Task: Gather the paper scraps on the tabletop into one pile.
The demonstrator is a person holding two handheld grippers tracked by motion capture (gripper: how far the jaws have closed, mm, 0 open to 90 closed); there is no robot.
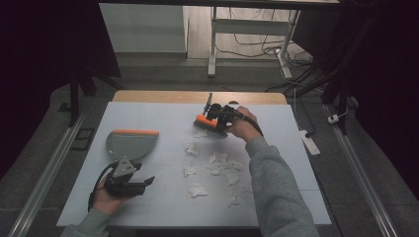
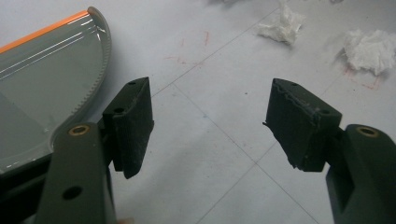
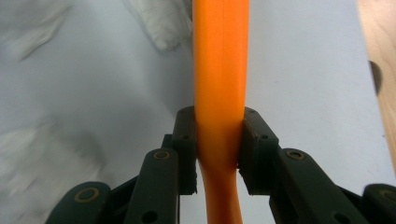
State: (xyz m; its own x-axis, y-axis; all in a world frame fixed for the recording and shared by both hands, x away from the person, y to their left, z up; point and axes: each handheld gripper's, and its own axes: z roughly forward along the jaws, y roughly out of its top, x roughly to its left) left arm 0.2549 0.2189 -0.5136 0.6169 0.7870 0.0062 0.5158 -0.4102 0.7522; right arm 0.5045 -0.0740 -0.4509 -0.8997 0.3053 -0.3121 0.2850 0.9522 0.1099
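One big white table [image 1: 148, 207] holds a grey dustpan [image 1: 129, 144]. Right of the dustpan lie soft, light paper scraps [image 1: 217, 164]. Past them, the right gripper [image 1: 216, 118] squeezes the stiff orange brush [image 1: 206, 122] handle. Near the dustpan, the left gripper [image 1: 141, 183] gapes wide, holding nothing.

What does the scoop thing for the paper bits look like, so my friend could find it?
Look at the white table, on its left side, just ahead of the open left gripper. The dustpan lies there: flat, grey and rounded, with an orange strip along its far straight edge, unlike the white crumpled paper scraps nearby.
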